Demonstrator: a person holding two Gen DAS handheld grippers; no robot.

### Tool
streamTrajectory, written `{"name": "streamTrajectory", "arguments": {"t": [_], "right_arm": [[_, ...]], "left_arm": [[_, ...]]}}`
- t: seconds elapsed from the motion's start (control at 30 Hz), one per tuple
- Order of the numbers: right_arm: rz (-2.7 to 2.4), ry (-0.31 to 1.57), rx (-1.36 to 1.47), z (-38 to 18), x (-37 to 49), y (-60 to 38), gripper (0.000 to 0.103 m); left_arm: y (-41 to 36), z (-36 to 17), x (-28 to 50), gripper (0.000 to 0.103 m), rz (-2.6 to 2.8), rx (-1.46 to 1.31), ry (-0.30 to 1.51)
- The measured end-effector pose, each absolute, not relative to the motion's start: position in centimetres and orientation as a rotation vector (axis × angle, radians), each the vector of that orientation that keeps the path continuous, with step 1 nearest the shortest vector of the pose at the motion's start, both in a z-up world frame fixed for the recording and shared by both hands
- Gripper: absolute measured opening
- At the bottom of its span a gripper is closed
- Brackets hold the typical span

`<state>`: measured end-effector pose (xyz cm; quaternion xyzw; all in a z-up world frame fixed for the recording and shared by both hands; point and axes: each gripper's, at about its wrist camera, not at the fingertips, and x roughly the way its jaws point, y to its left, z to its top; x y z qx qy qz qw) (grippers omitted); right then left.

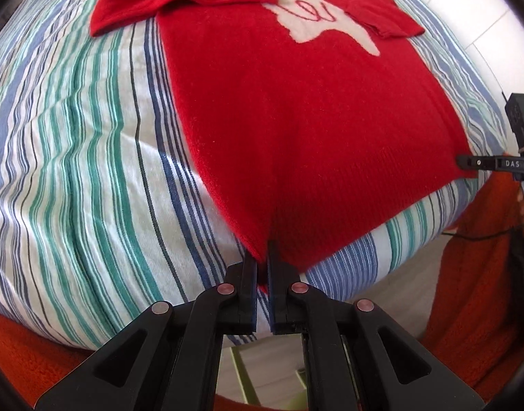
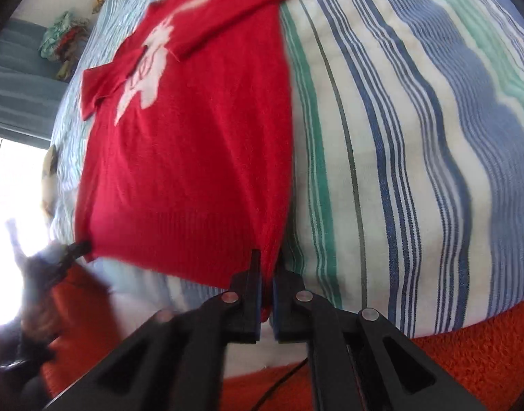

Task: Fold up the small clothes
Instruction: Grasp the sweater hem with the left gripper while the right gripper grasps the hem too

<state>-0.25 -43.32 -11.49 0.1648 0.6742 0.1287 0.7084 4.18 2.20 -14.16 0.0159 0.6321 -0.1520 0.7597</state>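
A small red sweater [image 1: 296,109] with a white animal design [image 1: 313,17] lies flat on a striped bed cover [image 1: 73,137], both sleeves folded across its chest. My left gripper [image 1: 263,257] is shut on the sweater's near left hem corner. My right gripper [image 2: 268,267] is shut on the near right hem corner of the sweater [image 2: 193,157]. The right gripper also shows at the right edge of the left wrist view [image 1: 467,162]. The left gripper shows blurred at the hem's other corner in the right wrist view [image 2: 78,250].
An orange-red fuzzy blanket [image 1: 474,274] hangs below the bed's near edge and also shows in the right wrist view [image 2: 467,359]. A heap of clothes [image 2: 61,37] sits beyond the bed at the far left. A white tiled wall [image 1: 467,7] lies beyond the bed.
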Motion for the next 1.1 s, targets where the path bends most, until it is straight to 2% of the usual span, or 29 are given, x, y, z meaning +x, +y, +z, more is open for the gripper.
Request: {"name": "streamTrajectory", "arguments": {"t": [0.03,0.07,0.1,0.13,0.17,0.2,0.23,0.27,0.33,0.37,0.4,0.43,0.47,0.63,1.1], "right_arm": [[0.276,1.497,0.366,-11.9,-0.2,-43.1,0.004],[0.269,1.49,0.366,-11.9,-0.1,-42.9,0.005],[0.27,1.478,0.369,-11.8,0.0,-42.7,0.005],[0.276,1.467,0.374,-11.6,0.1,-42.6,0.007],[0.284,1.463,0.379,-11.4,0.3,-42.8,0.014],[0.295,1.46,0.382,-11.3,0.3,-42.6,0.019],[0.313,1.456,0.389,-11.3,0.2,-42.5,0.03],[0.329,1.452,0.394,-11.1,0.1,-42.3,0.035],[0.348,1.455,0.386,-10.8,-0.6,-42.3,0.035],[0.352,1.456,0.386,-10.8,-0.5,-42.2,0.035],[0.356,1.458,0.392,-11.0,-0.5,-42.1,0.035],[0.359,1.461,0.389,-11.2,-0.4,-41.8,0.028],[0.353,1.463,0.367,-11.3,-0.2,-41.5,0.004],[0.245,1.494,0.18,-10.4,-0.8,-42.5,0.003],[0.214,1.537,0.159,-13.2,0.4,-42.3,0.001]], "left_arm": [[2.5,-13.9,4.2,0.011,-0.324,0.014,1.365],[2.9,-13.7,4.0,0.021,-0.321,-0.013,1.359],[3.4,-13.5,4.1,0.037,-0.311,-0.044,1.357],[4.1,-13.4,4.1,0.046,-0.299,-0.078,1.349],[4.8,-13.2,4.1,0.054,-0.294,-0.119,1.334],[5.3,-13.2,3.9,0.054,-0.294,-0.154,1.326],[5.7,-13.4,4.0,0.053,-0.295,-0.18,1.334],[5.8,-13.7,4.2,0.05,-0.3,-0.196,1.345],[4.9,-14.3,4.4,0.034,-0.316,-0.202,1.363],[4.3,-14.8,4.5,0.016,-0.328,-0.197,1.376],[3.7,-15.0,4.5,0.003,-0.349,-0.191,1.391],[2.9,-15.1,4.5,0.003,-0.329,-0.151,1.396],[2.6,-15.0,4.3,0.002,-0.3,-0.103,1.398],[3.0,-15.3,3.6,0.001,-0.224,-0.059,1.42],[-0.1,-17.1,3.3,0.002,-0.151,0.049,1.426]]}}
